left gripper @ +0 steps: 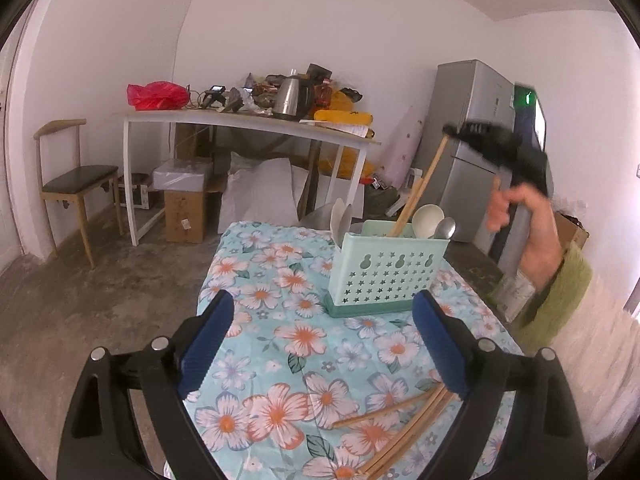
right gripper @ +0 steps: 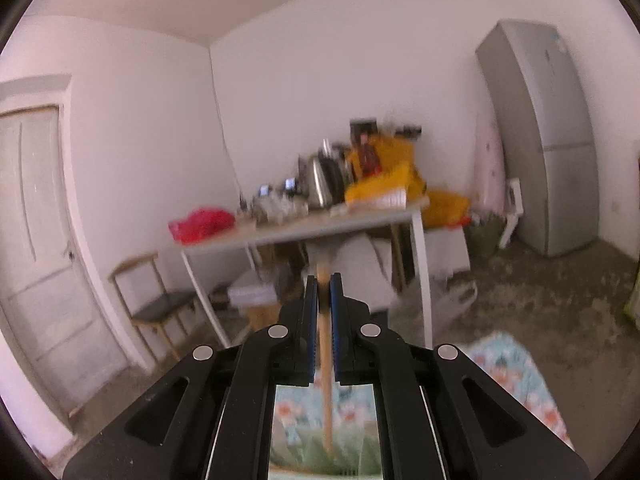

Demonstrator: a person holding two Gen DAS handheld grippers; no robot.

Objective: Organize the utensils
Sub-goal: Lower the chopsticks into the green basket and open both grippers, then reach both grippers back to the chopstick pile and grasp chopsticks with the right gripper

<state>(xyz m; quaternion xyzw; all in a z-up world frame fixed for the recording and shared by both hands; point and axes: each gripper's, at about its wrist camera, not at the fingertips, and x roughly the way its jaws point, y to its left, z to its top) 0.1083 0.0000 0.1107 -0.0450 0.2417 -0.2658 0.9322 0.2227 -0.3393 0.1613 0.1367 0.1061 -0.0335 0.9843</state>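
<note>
The left gripper (left gripper: 323, 320) stands wide apart over the floral tablecloth (left gripper: 280, 344), its blue pads (left gripper: 208, 340) pressing on nothing, with only cloth showing between them. Far beyond its left finger, against the wall, a wooden chair (left gripper: 76, 176) stands beside a white cluttered table (left gripper: 248, 124) that carries a red bag (left gripper: 158, 95) and a steel kettle (left gripper: 294, 98). Straight ahead of the gripper, just past its fingertips, the mint-green utensil holder (left gripper: 384, 272) sits upright on the cloth, its star-punched wall facing the camera. A white spoon (left gripper: 427, 219) and a metal spoon (left gripper: 445, 227) stand in the holder's right part. By the right finger, close to the camera, a bundle of loose chopsticks (left gripper: 404, 428) lies flat on the cloth, partly hidden behind that finger. Above and to the right of the holder, a person's hand (left gripper: 528, 220) in a green sleeve (left gripper: 560, 288) carries the right gripper (left gripper: 454, 131), blurred. It is clamped narrowly on a chopstick (left gripper: 420, 188), whose lower end dips into the holder near the spoons. In the right wrist view the blue pads are nearly together with that chopstick pinched upright between them, its top rising just past the fingertips. A grey refrigerator (left gripper: 468, 140) stands behind, at the far right.
</note>
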